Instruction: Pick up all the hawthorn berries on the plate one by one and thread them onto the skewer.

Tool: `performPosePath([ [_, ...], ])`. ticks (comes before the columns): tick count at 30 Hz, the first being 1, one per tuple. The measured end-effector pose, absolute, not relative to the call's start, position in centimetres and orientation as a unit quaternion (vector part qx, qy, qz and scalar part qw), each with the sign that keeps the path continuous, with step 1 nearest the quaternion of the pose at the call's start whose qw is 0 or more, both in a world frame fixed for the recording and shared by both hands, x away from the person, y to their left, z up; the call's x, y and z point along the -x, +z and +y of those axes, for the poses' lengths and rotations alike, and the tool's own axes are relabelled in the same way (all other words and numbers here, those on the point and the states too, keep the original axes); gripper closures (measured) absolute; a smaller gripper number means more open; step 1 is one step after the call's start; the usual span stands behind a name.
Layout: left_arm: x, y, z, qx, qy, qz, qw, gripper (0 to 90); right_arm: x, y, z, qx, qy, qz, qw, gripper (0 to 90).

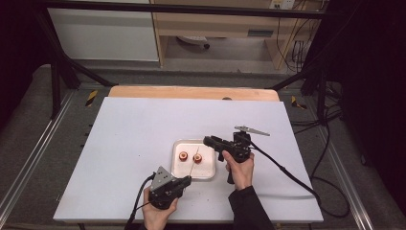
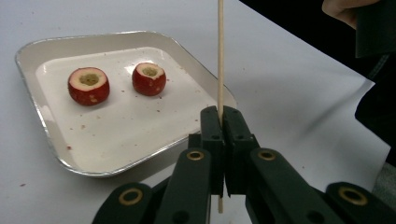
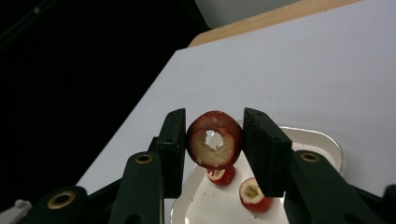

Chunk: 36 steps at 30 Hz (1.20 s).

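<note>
My left gripper (image 2: 219, 140) clamps a wooden skewer (image 2: 220, 56), my right gripper (image 3: 215, 142) a cored hawthorn (image 3: 215, 139); misaligned toward twelve o'clock, the skewer could split the fruit.

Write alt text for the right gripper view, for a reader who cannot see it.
The right tool is shut on a cored red fruit piece, its hollow centre facing the camera, held above a white tray. Two more cored red pieces lie in the tray below. The tray sits on a white table with darkness to the left.
</note>
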<state>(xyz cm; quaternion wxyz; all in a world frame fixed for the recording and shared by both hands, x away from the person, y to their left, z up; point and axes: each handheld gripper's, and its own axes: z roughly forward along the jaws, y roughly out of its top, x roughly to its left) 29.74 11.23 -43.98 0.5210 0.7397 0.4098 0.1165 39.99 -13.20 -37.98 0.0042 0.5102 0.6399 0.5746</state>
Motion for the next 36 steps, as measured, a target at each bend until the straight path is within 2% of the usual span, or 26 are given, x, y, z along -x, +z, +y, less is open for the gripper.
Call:
performPosePath([
  [13,-30.0,-44.7,8.5,-0.726,0.093,0.431,0.528,88.5,-39.4,-38.2,-12.9,-0.502,0.629,0.594,0.004,61.1],
  [36,-30.3,-44.7,8.7,-0.717,0.098,0.435,0.537,88.5,-38.9,-37.9,-13.0,-0.491,0.64,0.591,-0.001,61.2],
])
